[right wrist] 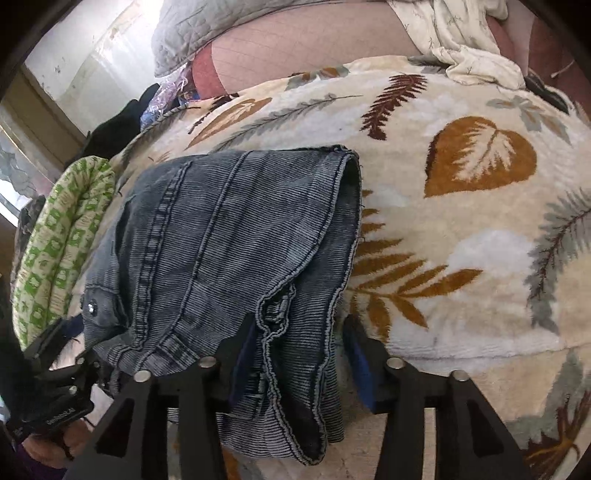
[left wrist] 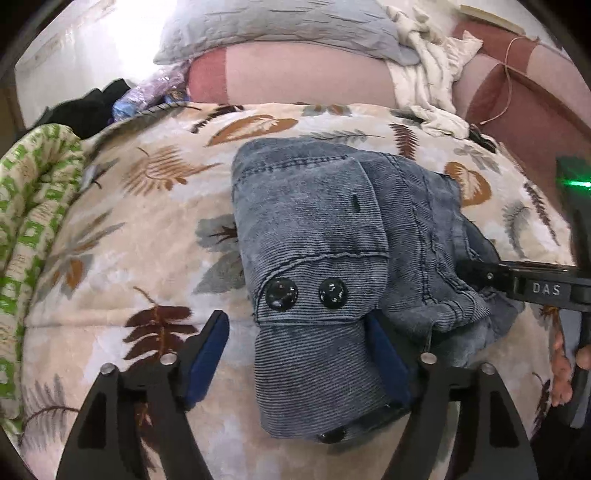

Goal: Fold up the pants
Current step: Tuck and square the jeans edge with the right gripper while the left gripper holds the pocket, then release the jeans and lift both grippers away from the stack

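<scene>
Blue-grey denim pants point(left wrist: 332, 229) lie folded into a compact bundle on a cream leaf-print blanket point(left wrist: 147, 206). In the left wrist view the waistband end with two black buttons point(left wrist: 280, 293) sits between the fingers of my left gripper point(left wrist: 299, 354). Its jaws stand wide, the left pad point(left wrist: 207, 354) clear of the cloth. In the right wrist view a rumpled edge of the pants point(right wrist: 236, 236) lies between the spread fingers of my right gripper point(right wrist: 301, 354), with a gap at the right pad point(right wrist: 360, 365). A right-gripper finger point(left wrist: 480, 275) also rests against the bundle's right side.
A green-and-white patterned cloth point(left wrist: 33, 206) bunches along the blanket's left edge. Behind lie a grey quilted pillow point(left wrist: 280, 29), a crumpled white garment point(left wrist: 432, 74), dark clothes point(left wrist: 88, 107) and a pink-and-maroon sheet point(left wrist: 303, 79). Bare blanket point(right wrist: 480, 229) stretches to the right of the pants.
</scene>
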Motion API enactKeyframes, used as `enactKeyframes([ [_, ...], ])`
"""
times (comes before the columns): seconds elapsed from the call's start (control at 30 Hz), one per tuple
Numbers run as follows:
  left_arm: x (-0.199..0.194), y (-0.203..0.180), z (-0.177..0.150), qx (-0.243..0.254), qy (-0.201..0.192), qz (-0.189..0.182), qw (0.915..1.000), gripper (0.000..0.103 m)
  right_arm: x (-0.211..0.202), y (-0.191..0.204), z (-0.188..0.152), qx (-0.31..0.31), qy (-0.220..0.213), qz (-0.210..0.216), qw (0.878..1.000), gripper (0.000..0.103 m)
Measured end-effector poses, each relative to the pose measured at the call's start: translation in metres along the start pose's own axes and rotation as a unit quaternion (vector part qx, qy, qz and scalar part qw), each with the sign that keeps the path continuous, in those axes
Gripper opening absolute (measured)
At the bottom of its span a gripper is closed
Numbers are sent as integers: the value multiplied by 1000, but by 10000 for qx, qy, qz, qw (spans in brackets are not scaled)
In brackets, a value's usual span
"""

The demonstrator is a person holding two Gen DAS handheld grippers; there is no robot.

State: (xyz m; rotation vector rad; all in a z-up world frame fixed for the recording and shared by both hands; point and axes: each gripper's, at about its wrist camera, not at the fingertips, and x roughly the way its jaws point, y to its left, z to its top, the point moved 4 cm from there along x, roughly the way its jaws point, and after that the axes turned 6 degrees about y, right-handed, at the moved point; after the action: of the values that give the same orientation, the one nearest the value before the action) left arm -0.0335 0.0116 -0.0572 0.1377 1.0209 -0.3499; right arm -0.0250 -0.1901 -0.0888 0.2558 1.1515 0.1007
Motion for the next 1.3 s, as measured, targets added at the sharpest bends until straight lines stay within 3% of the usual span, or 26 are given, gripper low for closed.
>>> enactKeyframes([
  [0.1, -5, -6, 0, 150, -137, 388, 9990, 83, -1, -2, -1, 94, 6, -58, 9999, 60],
  [0.3, -12, -4, -2, -72, -228, 593, 9980, 84, -13, 0, -7, 86, -41, -331, 9994, 73],
  [0.4, -19, -6, -5, -111, -298, 751, 9967, 84, -27, 7, -10, -148, -262, -522, 9982, 73],
  [0.57, -36, -10, -14, -100, -458, 1101, 9928, 84, -60, 12, -15, -215, -825, -458, 9953, 73],
  [0.77, -54, -7, -31, -149, -559, 1263, 9903, 84, -90, 23, -29, -232, -1380, -370, 9895, 75],
  [1.07, -71, 14, -45, -365, -554, 1551, 9857, 84, -96, 59, -48, -724, -1618, -320, 9837, 76],
  [1.3, -79, 22, -48, -439, -648, 1686, 9826, 84, -85, 71, -53, -924, -1540, -408, 9829, 77],
])
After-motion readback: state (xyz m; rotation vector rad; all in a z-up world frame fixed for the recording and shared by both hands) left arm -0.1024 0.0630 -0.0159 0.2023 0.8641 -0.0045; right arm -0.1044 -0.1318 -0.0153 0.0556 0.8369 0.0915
